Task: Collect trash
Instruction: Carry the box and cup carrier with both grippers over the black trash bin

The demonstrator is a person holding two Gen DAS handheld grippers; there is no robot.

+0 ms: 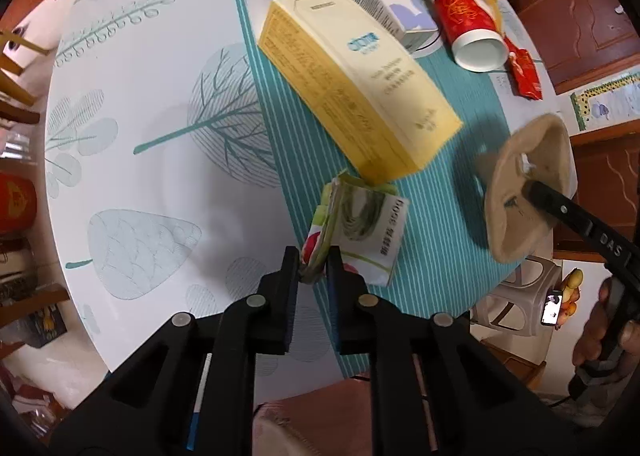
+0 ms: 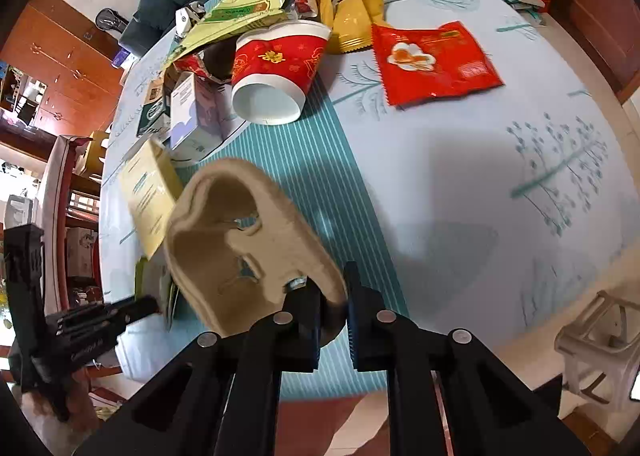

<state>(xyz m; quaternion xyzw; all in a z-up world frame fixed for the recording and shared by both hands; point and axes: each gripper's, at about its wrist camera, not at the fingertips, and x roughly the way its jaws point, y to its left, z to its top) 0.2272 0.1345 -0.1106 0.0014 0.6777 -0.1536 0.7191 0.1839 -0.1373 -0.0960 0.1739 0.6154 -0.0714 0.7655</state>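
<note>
Two claws at work: both pinch trash over a littered tabletop.
Tabletop [image 1: 132, 159]: round, white with teal tree prints; a teal striped runner [image 1: 440, 223] crosses it from 6 toward 12 o'clock in the left wrist view.
Yellow carton [image 1: 360, 79]: the largest piece, lying on its side on the runner, slanting from 11 toward 4 o'clock, its low corner just beside the folded packet.
Moulded pulp tray [image 2: 240, 248]: beige, tilted, raised off the runner; the right claw [image 2: 334, 320] is pressed onto its rim at the lower edge. In the left wrist view it sits at 3 o'clock.
Red paper cup [image 2: 276, 71]: on its side at 12 o'clock in the right wrist view, mouth toward the camera, among boxes and wrappers.
Red wrapper [image 2: 434, 63]: flat on the white cloth at 1 o'clock, apart from the pile.
Yellow wrappers [image 2: 356, 21]: at 12 o'clock, just behind the cup.
Folded packet [image 1: 360, 232]: white and green print, standing on edge on the runner; the left claw [image 1: 314, 264] nips its near corner.
</note>
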